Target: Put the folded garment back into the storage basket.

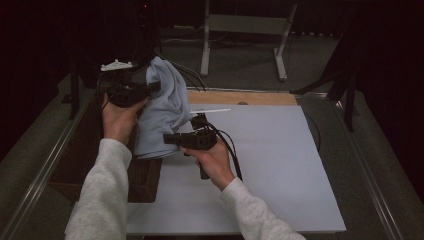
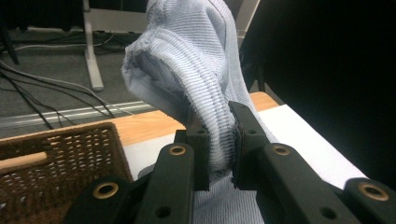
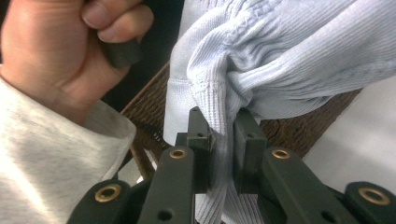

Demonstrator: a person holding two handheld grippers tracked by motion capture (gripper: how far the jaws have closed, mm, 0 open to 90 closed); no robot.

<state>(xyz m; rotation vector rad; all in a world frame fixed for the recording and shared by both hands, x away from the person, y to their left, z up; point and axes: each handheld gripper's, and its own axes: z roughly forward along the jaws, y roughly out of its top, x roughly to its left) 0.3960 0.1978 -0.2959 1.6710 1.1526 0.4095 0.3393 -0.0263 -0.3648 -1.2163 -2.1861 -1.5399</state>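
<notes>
Two grippers clamped on one pale blue ribbed garment, nothing else in hand. Left gripper up and to the left, over the wicker basket; fingers nearly shut, pinching a thick fold with ribbed fabric bunched between them. Right gripper lower, near the left edge of the white board; fingers likewise almost closed on a gathered hem or cuff. Garment hanging between the two grips, upper part draped over the left gripper, lower part trailing down toward the basket and board edge, mostly off the tabletop.

Step in hand, judged from this: lifting the garment out of the basket, ahead of spreading or folding. Not laid out yet.

Next move probably calls for: carrying both grips across over the board, pulling apart to take out the bunching, keeping both pinches tight. Risk: fabric snagging on the basket rim, or slipping out of the thinner right-side pinch.
</notes>
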